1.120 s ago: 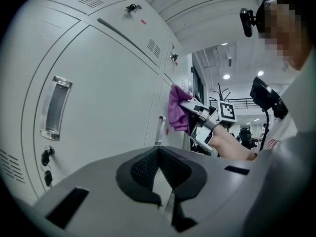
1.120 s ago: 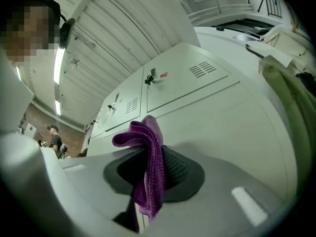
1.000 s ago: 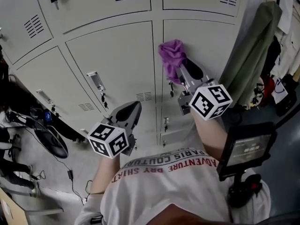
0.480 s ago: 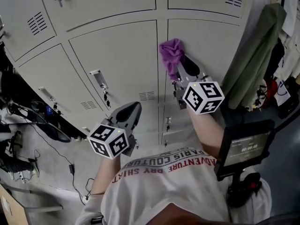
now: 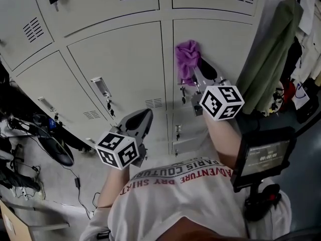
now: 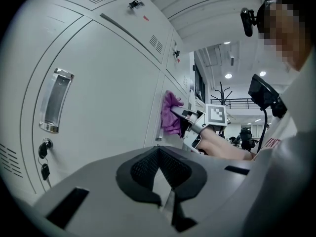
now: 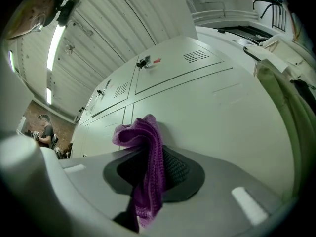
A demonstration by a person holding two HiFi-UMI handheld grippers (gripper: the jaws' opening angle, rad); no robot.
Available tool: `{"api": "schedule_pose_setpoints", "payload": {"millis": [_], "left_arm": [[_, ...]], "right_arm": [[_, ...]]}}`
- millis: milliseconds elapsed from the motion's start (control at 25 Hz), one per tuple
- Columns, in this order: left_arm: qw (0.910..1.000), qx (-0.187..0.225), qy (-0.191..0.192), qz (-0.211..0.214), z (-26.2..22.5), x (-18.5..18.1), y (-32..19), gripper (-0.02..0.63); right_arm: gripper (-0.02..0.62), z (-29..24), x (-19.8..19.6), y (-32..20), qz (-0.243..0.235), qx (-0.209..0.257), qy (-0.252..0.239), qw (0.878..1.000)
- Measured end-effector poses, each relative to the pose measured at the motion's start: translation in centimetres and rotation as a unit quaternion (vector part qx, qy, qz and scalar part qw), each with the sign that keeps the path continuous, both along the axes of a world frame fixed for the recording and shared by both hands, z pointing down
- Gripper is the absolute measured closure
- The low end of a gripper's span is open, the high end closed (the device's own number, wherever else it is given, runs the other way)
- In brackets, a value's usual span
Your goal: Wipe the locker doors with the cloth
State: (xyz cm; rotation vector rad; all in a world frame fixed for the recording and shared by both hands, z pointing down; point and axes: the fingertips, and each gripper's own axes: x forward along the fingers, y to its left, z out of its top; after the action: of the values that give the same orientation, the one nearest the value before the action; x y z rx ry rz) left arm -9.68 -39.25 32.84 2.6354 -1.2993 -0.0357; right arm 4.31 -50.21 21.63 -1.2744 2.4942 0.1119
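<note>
A purple cloth point(image 5: 187, 59) is pressed against the pale grey right-hand locker door point(image 5: 225, 44), near its left edge. My right gripper point(image 5: 197, 73) is shut on the cloth, which hangs out between the jaws point(image 7: 146, 174). In the left gripper view the cloth point(image 6: 170, 113) lies flat on that door with the right gripper point(image 6: 186, 121) behind it. My left gripper point(image 5: 141, 121) hangs lower, in front of the middle locker door point(image 5: 125, 59) and apart from it. It is shut point(image 6: 162, 177) with nothing in it.
The middle door has a recessed handle point(image 5: 101, 86) with a key point(image 5: 110, 109) below it. A green coat point(image 5: 268, 54) hangs right of the lockers. A small monitor on a stand point(image 5: 263, 157) is at the lower right. Cables and gear point(image 5: 30, 134) lie on the floor at left.
The right gripper slid the cloth slightly left, then back to the right over the right-hand door. The left gripper has stayed where it was.
</note>
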Motion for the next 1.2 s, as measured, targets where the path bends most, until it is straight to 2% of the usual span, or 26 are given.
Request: {"api": "schedule_pose_setpoints", "payload": {"millis": [440,640,840,1200], "left_arm": [[0.9995,-0.005,-0.011,0.028,0.4,2.3,-0.2,0.604],[0.9989,-0.012,-0.017,0.043,0.7,3.6,-0.3,0.604],[0.9979,-0.019,-0.026,0.056,1.3,4.7,-0.2,0.604],[0.9973,-0.028,-0.029,0.061,2.0,4.9,0.4,0.604]], "right_arm": [[0.523,0.7,8.6,-1.5,0.081,-0.014,-0.026,0.996],[0.523,0.8,13.3,-2.2,0.133,-0.014,-0.027,0.991],[0.523,1.4,17.7,-3.2,0.168,-0.028,-0.053,0.984],[0.525,2.1,20.8,-3.7,0.204,-0.042,-0.068,0.976]]}}
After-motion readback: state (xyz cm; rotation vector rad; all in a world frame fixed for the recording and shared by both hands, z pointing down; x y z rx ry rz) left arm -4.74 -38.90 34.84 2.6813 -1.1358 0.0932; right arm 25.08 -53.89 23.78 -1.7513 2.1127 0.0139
